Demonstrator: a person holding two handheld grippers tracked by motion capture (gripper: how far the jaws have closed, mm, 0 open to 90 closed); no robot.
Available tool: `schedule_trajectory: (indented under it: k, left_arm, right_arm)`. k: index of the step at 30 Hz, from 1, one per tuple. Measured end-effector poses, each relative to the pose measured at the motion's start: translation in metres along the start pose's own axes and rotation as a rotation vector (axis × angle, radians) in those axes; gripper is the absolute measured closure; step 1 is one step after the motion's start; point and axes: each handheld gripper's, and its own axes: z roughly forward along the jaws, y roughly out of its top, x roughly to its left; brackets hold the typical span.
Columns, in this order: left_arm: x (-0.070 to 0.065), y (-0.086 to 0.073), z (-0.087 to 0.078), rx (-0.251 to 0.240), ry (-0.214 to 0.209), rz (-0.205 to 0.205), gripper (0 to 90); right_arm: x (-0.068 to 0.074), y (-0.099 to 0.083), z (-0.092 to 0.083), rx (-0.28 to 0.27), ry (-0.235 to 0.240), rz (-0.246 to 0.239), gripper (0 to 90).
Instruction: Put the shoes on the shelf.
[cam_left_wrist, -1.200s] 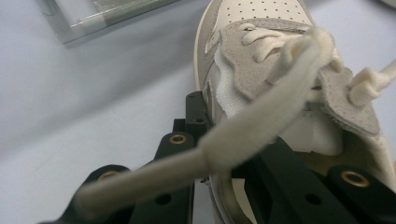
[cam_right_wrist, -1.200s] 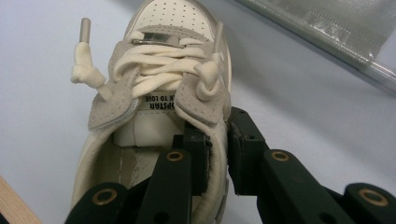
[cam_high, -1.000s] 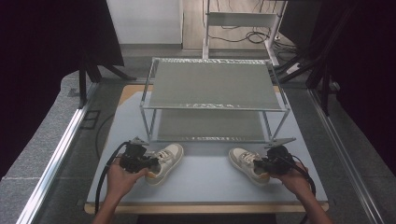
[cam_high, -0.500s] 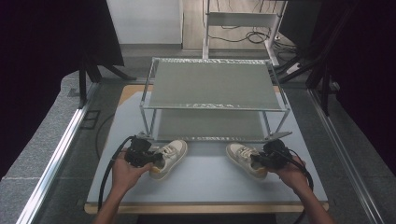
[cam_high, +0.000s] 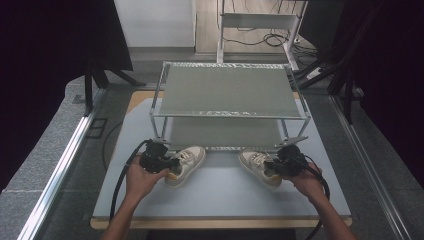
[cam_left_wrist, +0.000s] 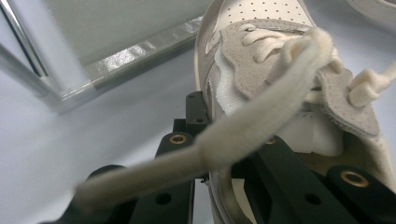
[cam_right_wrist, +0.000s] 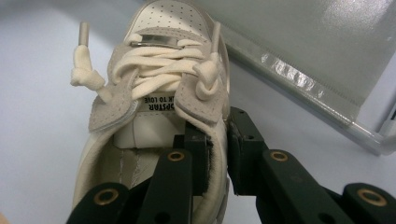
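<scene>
Left tongs (cam_high: 167, 163) pinching left shoe (cam_high: 187, 162), right tongs (cam_high: 272, 166) pinching right shoe (cam_high: 257, 165)

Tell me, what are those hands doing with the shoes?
A person holds a gripper in each hand, and each gripper is pinching the side wall of one cream sneaker. The left gripper is clamped on the left sneaker, with a lace draped across its jaws. The right gripper is clamped on the collar of the right sneaker. Both shoes sit on the white table, toes pointing toward a two-level metal rack whose shelves have nothing on them.
</scene>
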Motion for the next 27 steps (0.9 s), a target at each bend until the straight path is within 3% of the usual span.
schedule_trajectory:
  k: [27]
  left_arm:
    - [-0.008, 0.024, 0.016, -0.033, 0.008, -0.010, 83.5]
  right_arm:
    - [0.002, 0.020, 0.009, -0.035, -0.023, 0.040, 79.5]
